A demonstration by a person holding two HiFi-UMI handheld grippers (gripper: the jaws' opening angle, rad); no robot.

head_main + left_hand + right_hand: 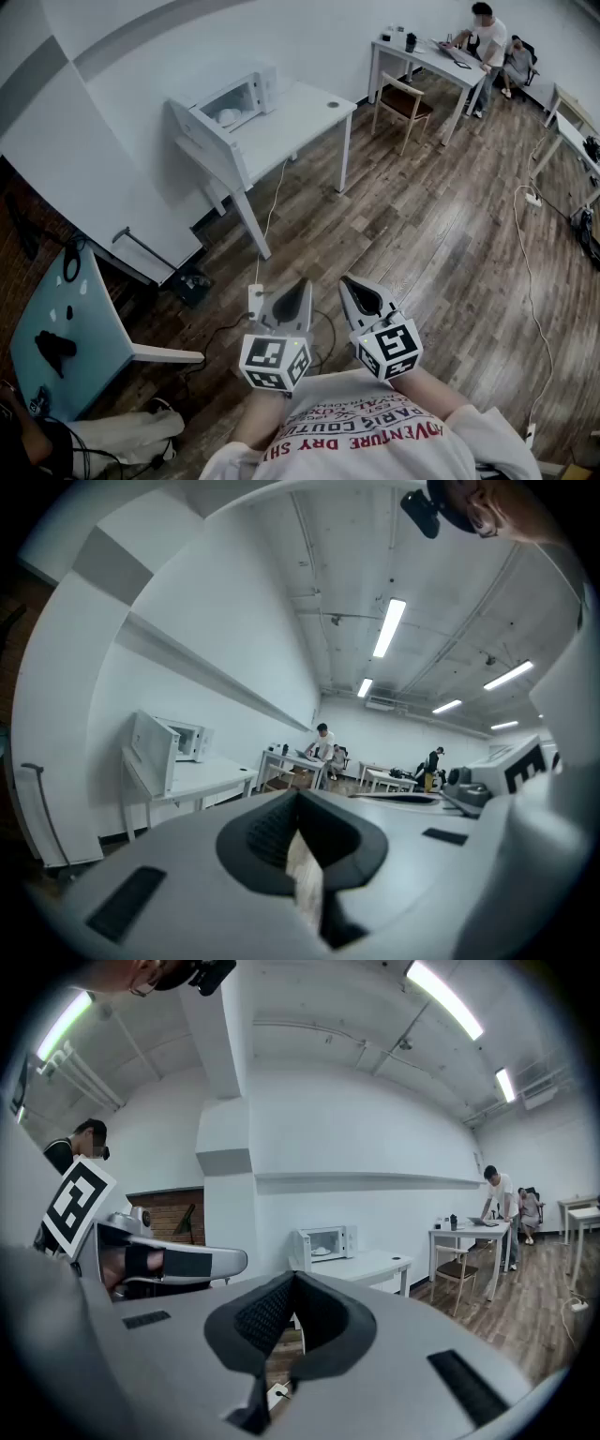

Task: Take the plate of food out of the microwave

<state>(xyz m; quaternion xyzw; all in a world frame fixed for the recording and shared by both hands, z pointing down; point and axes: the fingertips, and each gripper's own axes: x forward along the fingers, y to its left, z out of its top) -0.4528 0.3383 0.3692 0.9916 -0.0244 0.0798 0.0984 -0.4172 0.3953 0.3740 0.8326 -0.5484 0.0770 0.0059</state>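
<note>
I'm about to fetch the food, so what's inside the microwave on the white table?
Inside the open microwave a pale plate sits on the cavity floor. What's on the plate is too small to tell, and the cavity's far corners aren't visible.

The left gripper (300, 801) had its jaws pressed together with nothing between them. Ahead and to its left, well apart, a white microwave (187, 740) stood on a white table (214, 777) with its door (152, 753) swung open. Farther ahead, a person (323, 742) leaned over a desk (286, 757). The right gripper (502, 778) showed just to its right.
</note>
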